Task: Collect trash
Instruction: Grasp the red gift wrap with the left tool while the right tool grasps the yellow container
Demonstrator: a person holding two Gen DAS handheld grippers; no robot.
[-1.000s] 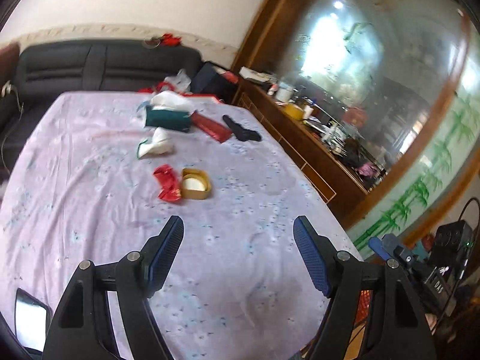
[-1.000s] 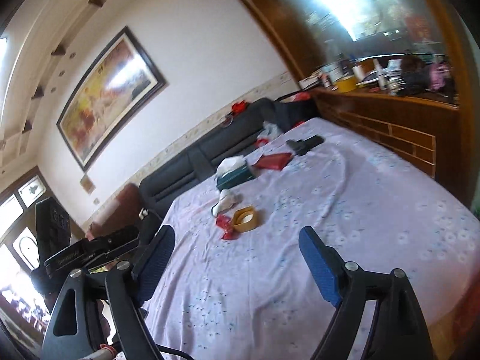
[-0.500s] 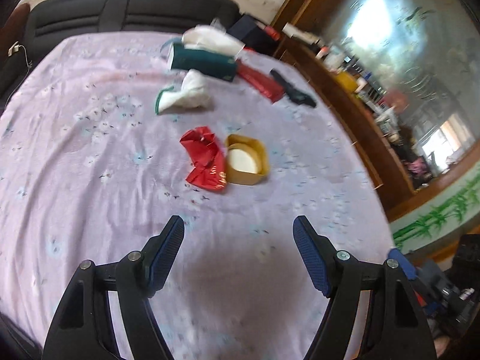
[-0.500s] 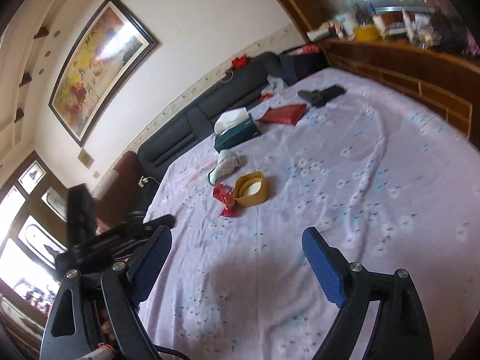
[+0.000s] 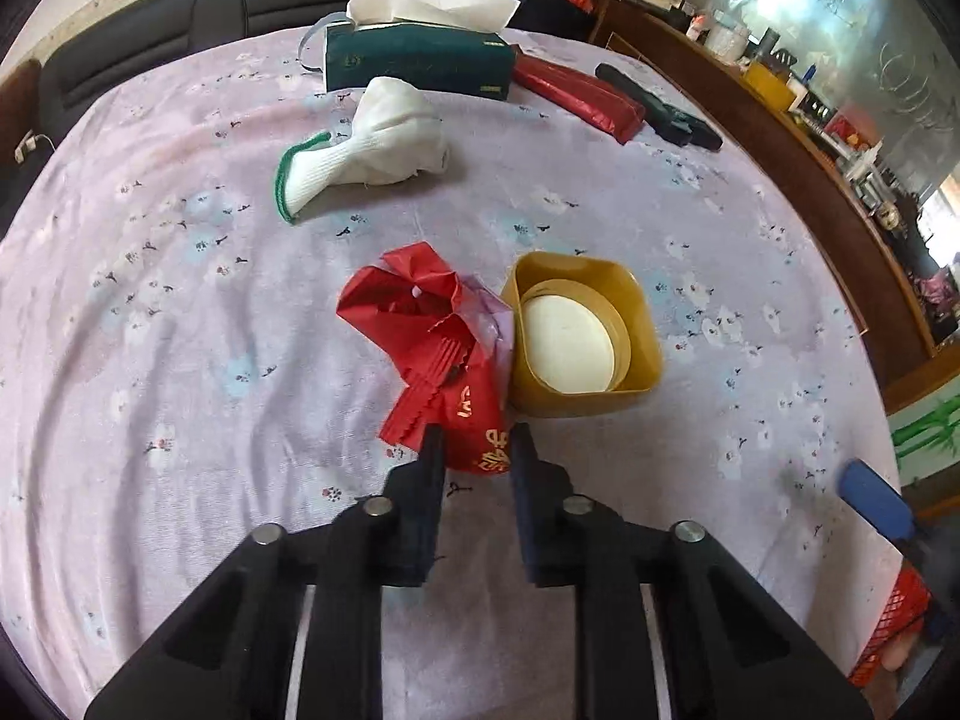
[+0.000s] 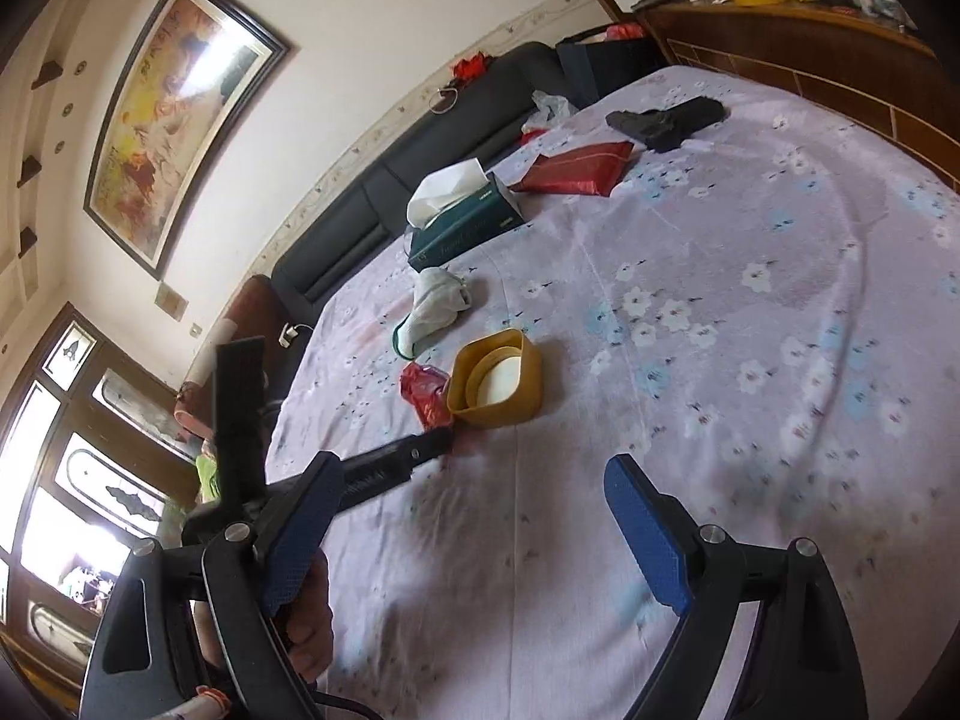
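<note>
Down onto the red wrapper (image 5: pixel 447 372) the left gripper (image 5: pixel 474 450) has dropped, jaws closing on its edge; right gripper (image 6: pixel 474 516) hangs wide, empty; nothing collected yet, gold box (image 5: pixel 585 339) untouched.

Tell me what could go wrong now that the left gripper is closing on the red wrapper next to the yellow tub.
1. The left gripper is closing on only the near edge of the red wrapper; the thin foil may slip out when lifted.
2. The wrapper lies against the yellow tub, so pulling it away could drag or tip the tub.
3. The fingertips sit low on the tablecloth and might pinch fabric too.
</note>
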